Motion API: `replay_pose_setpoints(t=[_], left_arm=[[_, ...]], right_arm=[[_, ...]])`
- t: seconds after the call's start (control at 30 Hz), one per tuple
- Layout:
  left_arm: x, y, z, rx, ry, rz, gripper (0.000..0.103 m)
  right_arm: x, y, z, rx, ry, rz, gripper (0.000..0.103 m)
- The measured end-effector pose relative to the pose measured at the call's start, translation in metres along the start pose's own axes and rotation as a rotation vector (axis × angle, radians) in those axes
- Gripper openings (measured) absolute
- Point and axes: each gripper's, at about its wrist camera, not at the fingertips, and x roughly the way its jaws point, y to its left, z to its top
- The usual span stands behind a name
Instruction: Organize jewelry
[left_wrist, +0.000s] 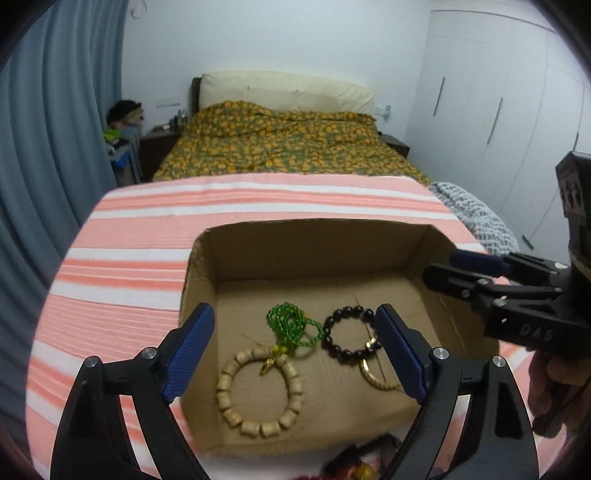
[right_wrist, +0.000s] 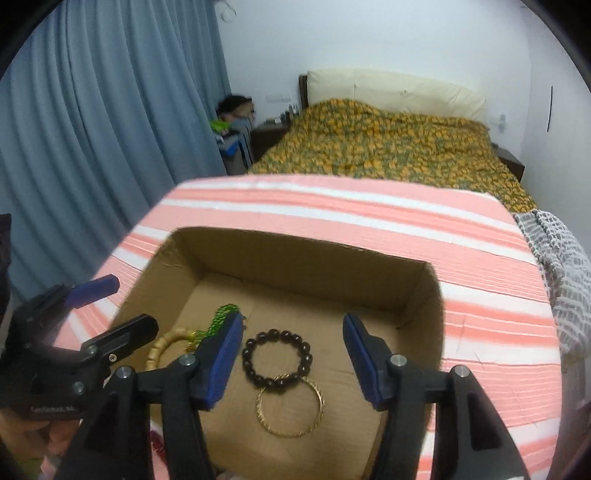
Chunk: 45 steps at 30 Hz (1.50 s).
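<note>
An open cardboard box sits on a pink and white striped cloth. On its floor lie a pale wooden bead bracelet, a green bead string, a dark bead bracelet and a gold bangle. My left gripper hangs open over the box's left half, with nothing between its pads. My right gripper stands open above the dark bracelet and the bangle, apart from both.
Behind the cloth lies a bed with an orange-patterned quilt. Blue curtains hang at the left, a grey knitted blanket lies at the right. Blurred red and dark items sit before the box's near wall. A hand holds the right gripper.
</note>
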Motion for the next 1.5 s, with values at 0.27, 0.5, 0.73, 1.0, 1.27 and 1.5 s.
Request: replay_pose_setpoints(t=[0.27,0.5,0.73,1.0,1.27,1.5], left_arm=[[-0.078,-0.005,-0.043,0.01,-0.052,-0.017,0.097],[-0.132,-0.006,-0.107,0.02,-0.034,-0.002,0.098],[-0.171,-0.013,-0.186,0.0,0.006,0.003,0.098],[-0.17,-0.025,-0.254,-0.043,0.098,-0.074,0.098],[-0.166,-0.054,-0.277,0.034,0.106,-0.065,0.098],[-0.149,-0.058,-0.289,0.062,0.155,-0.018,0.098]], right_arm=[[-0.078,0.008,-0.055,-0.049,-0.068,-0.006,0.058],[-0.133,0.012,-0.14,-0.098,-0.043,-0.097,0.06],[-0.171,0.024,-0.232,-0.075,-0.016,-0.161,0.061],[-0.171,0.032,-0.3,-0.093,0.039,-0.21,0.061],[-0.152,0.034,-0.331,-0.048,0.083,-0.173,0.061],[-0.15,0.037,-0.337,-0.042,0.049,-0.175,0.066]])
